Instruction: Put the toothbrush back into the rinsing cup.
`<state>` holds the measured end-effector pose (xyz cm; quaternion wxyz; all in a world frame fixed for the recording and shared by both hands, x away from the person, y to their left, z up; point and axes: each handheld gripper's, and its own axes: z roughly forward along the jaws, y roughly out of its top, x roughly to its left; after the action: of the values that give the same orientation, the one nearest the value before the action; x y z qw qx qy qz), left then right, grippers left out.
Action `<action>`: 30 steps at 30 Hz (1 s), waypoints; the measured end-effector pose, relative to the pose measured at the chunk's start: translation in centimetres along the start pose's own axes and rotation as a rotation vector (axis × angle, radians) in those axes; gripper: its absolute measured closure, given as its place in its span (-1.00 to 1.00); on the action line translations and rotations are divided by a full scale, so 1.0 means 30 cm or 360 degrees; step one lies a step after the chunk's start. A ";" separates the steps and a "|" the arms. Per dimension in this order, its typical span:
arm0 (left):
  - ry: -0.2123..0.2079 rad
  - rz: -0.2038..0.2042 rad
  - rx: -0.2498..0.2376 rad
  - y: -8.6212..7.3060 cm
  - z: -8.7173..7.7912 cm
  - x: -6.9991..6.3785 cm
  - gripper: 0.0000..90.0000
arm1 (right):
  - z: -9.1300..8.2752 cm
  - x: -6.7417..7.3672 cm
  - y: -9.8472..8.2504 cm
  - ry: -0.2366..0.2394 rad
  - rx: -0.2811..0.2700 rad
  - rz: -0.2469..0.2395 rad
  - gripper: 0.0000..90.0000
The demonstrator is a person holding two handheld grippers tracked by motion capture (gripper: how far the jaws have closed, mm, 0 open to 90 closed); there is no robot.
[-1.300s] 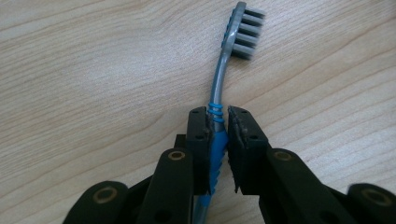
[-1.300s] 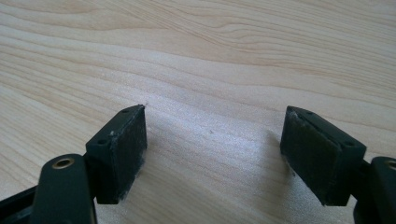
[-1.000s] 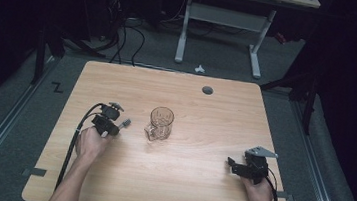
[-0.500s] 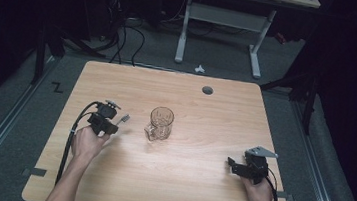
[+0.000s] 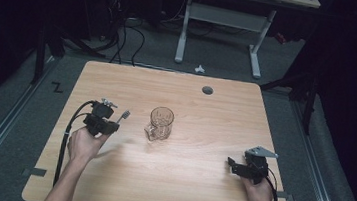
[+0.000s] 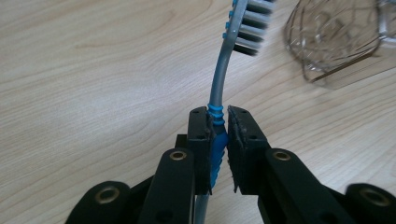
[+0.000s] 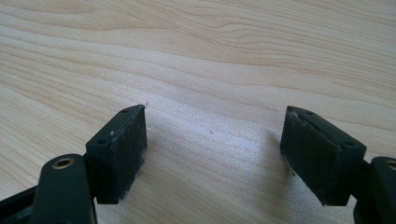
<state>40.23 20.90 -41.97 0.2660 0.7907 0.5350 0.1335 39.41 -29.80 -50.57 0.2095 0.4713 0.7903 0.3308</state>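
Toothbrush (image 6: 219,88) looks light and stiff; left gripper (image 6: 218,135) squeezes its bumpy blue grip, a good spot. Right gripper (image 7: 212,154) stands wide, holding nothing.

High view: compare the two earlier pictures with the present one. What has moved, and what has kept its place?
The left gripper, shut on the toothbrush, has moved a little toward the glass mug and lifted, carrying the bristle end nearer the mug. Nothing was taken hold of or let go. The mug, the right gripper with its jaws open, and the table stayed as they were.
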 end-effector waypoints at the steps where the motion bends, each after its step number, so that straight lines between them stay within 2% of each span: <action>1: -0.0028 -0.0003 -0.0037 -0.002 -0.012 -0.007 0.77 | 0.000 0.000 0.000 0.0000 0.0000 0.0000 -0.49; 19: -0.0208 0.0013 -0.0283 -0.003 -0.083 -0.067 0.78 | 0.000 0.000 0.000 0.0000 0.0000 -0.0001 -0.49; 30: -0.0236 0.0067 -0.0372 0.031 -0.107 -0.108 0.78 | 0.000 0.000 0.000 0.0001 0.0000 -0.0001 -0.49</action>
<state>38.09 18.54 -38.57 0.3922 0.7731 0.4780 0.1416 39.41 -29.79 -50.58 0.2095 0.4710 0.7905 0.3308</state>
